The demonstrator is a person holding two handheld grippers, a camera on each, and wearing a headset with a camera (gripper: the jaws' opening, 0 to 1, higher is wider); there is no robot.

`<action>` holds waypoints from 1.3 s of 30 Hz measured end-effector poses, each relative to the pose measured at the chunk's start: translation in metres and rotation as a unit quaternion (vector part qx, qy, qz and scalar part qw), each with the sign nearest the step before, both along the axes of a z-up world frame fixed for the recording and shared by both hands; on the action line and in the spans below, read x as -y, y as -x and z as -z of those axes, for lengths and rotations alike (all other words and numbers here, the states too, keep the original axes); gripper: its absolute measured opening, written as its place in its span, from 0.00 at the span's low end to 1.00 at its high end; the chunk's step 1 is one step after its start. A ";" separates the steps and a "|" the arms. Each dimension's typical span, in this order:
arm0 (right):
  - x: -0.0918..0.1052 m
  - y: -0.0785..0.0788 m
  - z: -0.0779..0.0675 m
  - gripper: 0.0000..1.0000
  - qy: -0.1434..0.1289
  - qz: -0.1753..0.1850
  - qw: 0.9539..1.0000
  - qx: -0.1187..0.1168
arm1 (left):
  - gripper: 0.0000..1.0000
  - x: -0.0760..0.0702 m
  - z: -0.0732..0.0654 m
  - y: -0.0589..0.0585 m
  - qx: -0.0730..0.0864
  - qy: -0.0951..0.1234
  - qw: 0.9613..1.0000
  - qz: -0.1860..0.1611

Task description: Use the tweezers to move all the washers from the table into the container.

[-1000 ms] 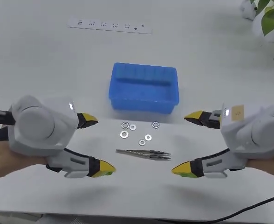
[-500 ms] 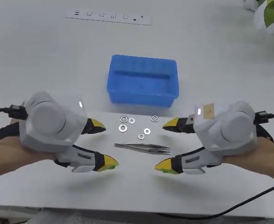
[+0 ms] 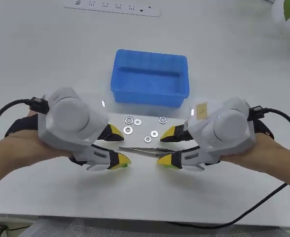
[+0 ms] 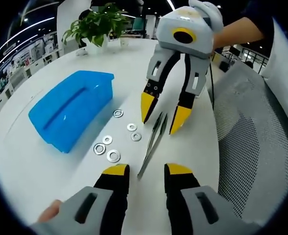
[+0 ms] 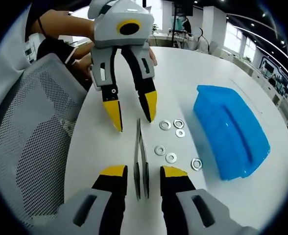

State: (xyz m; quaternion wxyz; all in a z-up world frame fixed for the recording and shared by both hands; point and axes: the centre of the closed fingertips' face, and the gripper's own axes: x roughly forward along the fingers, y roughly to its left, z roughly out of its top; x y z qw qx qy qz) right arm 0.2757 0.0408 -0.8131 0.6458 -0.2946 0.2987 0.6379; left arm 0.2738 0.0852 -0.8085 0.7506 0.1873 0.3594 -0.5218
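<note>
White counter spreads under everything, with a pale power strip lying at the top edge of the head view. At the centre of that view the tweezers lie flat. Their long axis runs side to side across the frame, so one end points at each hand.

The left tongs come in from the left of the frame and the right tongs from the right, tips facing each other over the tool. Both stand with jaws spread and nothing held.

In the right gripper view the tweezers run straight up the middle of the frame. Their two legs show apart at the bottom, where that end sits between the right tongs' own jaws without touching either. In the left gripper view the other end, where the legs meet, lies just at the tips of the left jaws. I'd judge the right tongs the better placed, since they straddle the tool along its length. Closing across the legs looks like the coming move.

The washers lie loose above the tweezers in the head view, between them and the blue container at upper centre.

By count:
- six washers, all on the counter, none showing in the container
- one pair of tweezers
- one container
- two tongs
</note>
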 end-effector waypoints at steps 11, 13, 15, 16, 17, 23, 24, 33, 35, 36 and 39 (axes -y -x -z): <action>-0.002 0.002 0.003 0.17 0.007 -0.020 1.000 0.010 | 0.22 0.001 0.005 -0.001 -0.004 -0.018 1.000 0.022; -0.003 0.001 0.004 0.15 0.009 -0.023 1.000 0.013 | 0.22 0.001 0.005 -0.001 0.001 -0.025 0.999 0.034; -0.003 -0.001 0.004 0.14 0.013 -0.029 0.999 0.019 | 0.21 0.001 0.005 -0.001 0.001 -0.030 0.999 0.039; -0.003 -0.002 0.004 0.12 0.014 -0.030 0.999 0.021 | 0.21 0.001 0.005 -0.001 0.001 -0.032 0.999 0.043; -0.003 -0.003 0.004 0.12 0.015 -0.036 0.999 0.029 | 0.20 0.002 0.005 0.000 0.001 -0.033 0.998 0.045; -0.004 0.003 0.004 0.10 0.014 -0.049 0.998 0.027 | 0.18 0.004 0.005 0.003 -0.008 -0.031 0.998 0.056; -0.004 0.003 0.004 0.10 0.015 -0.050 0.998 0.028 | 0.17 0.004 0.005 0.003 -0.006 -0.032 0.998 0.056; -0.003 0.006 0.005 0.09 0.019 -0.059 0.998 0.030 | 0.06 0.004 0.006 0.005 0.006 -0.044 0.996 0.082; -0.003 0.006 0.005 0.08 0.022 -0.059 0.998 0.032 | 0.06 0.005 0.005 0.007 0.005 -0.044 0.995 0.086; -0.004 0.006 0.005 0.07 0.022 -0.058 0.998 0.032 | 0.06 0.006 0.005 0.009 0.006 -0.045 0.995 0.090; -0.006 0.007 0.004 0.07 0.011 -0.072 0.997 0.037 | 0.05 0.005 0.005 0.012 0.021 -0.059 0.992 0.107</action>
